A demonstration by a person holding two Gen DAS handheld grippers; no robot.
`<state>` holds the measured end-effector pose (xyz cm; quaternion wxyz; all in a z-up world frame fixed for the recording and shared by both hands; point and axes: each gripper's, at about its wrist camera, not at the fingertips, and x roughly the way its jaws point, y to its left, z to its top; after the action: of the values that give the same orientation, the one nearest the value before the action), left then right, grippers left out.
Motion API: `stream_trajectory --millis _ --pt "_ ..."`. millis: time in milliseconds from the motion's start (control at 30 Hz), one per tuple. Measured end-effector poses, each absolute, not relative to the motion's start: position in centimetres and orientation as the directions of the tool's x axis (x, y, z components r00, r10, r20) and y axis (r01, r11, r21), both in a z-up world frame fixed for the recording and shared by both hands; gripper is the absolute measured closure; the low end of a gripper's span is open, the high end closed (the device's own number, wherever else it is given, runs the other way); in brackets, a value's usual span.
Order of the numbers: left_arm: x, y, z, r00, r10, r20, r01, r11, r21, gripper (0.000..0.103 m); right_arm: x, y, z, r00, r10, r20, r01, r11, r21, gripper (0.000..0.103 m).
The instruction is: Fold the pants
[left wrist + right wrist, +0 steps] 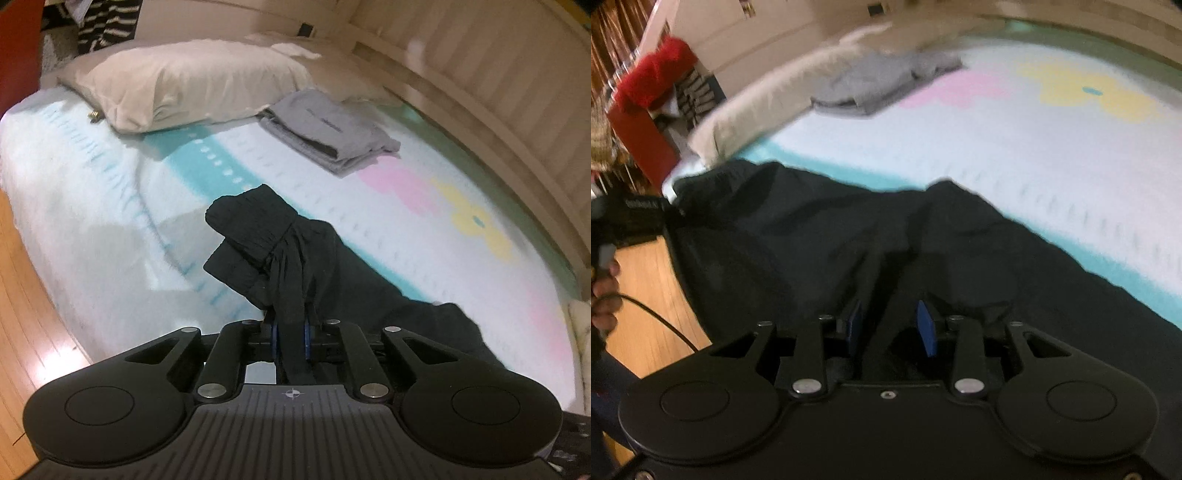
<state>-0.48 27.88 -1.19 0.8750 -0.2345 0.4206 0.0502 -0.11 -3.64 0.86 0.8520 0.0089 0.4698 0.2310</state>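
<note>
Black pants (291, 254) lie on the bed, bunched at one end. My left gripper (291, 332) is shut on a fold of the black pants and holds that end lifted above the sheet. In the right wrist view the black pants (820, 236) spread wide across the near side of the bed. My right gripper (891, 325) has its jaws apart with a ridge of the fabric between the blue pads (925, 328), which do not press it. The other gripper's handle and the hand holding it (605, 266) show at the left edge.
The bed sheet (92, 206) is white with teal, pink and yellow patches. A beige pillow (188, 81) and a folded grey garment (328, 129) lie at the far side. A wood floor (26, 288) runs on the left, and a slatted bed frame (498, 74) on the right.
</note>
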Motion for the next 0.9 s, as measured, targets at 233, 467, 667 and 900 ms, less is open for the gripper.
stream_trajectory --millis 233,467,667,900 --pt "-0.7 28.8 -1.4 0.639 -0.118 -0.76 -0.302 0.87 -0.39 0.093 -0.2 -3.8 2.1 0.471 0.423 -0.775 -0.405 0.883 0.236 0.05" --pt "-0.2 28.5 -1.9 0.624 -0.112 -0.774 -0.31 0.873 -0.377 0.093 0.5 -5.4 2.4 0.489 0.346 -0.8 -0.325 0.924 0.201 0.05" --pt "0.6 28.6 -4.1 0.559 -0.087 -0.824 -0.348 0.878 -0.329 0.089 0.8 -5.5 0.1 0.401 0.293 -0.868 -0.288 0.94 0.184 0.05" --pt "1.8 29.3 -6.0 0.536 -0.139 -0.833 -0.381 0.84 -0.386 0.06 0.1 -3.6 -2.5 0.284 0.343 -0.895 -0.332 0.911 0.243 0.046"
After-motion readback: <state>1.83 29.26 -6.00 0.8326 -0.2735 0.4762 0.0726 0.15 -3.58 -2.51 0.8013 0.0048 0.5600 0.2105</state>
